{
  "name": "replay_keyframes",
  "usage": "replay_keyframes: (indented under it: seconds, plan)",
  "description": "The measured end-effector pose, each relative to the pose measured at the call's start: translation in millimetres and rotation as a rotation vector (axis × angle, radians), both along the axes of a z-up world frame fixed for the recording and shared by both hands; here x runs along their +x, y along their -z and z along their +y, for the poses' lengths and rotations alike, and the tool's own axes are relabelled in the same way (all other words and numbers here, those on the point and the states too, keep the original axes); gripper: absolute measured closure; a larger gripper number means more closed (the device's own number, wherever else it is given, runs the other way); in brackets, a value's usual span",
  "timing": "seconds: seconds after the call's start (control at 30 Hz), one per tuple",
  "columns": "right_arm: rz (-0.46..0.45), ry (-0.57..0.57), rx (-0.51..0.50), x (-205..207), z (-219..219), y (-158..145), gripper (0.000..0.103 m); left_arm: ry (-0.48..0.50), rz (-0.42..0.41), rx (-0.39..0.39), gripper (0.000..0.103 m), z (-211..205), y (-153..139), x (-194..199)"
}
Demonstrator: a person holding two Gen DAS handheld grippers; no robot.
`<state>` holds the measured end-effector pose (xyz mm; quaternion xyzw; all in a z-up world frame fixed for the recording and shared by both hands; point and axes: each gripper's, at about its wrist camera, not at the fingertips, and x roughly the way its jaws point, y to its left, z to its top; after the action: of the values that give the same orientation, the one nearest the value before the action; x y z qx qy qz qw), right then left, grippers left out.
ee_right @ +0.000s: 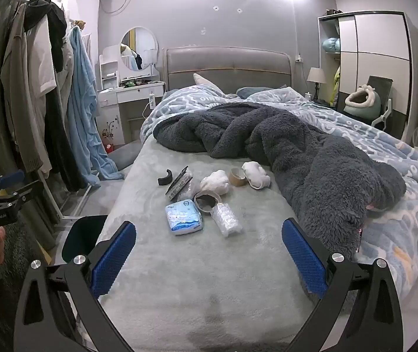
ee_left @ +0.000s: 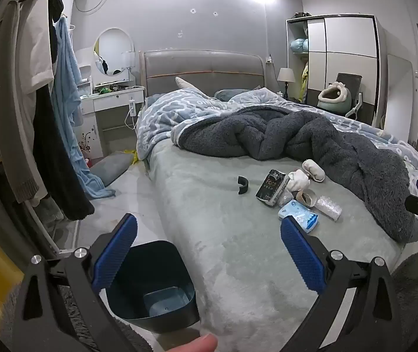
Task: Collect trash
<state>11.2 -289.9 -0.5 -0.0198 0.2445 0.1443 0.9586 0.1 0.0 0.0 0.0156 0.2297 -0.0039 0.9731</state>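
Soft, light litter on the bed [ee_right: 209,278] — we judge the tissue pack [ee_right: 183,217] squashy, best pinched across its middle; both tongs [ee_right: 209,259] [ee_left: 208,252] gape released.

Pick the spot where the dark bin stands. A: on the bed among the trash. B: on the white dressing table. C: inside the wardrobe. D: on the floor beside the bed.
D: the dark bin stands on the floor against the side of the bed, empty.
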Motion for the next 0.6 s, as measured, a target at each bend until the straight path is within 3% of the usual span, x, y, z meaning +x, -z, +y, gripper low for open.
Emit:
replay_keyframes:
  seconds: [0.6]
  plan:
    - [0.002, 0.001, -0.002, 1.5, -1.0, 2.0, 0.003, -0.001, 0.001, 0.001, 0.003, 0.0, -0.1, 0.0]
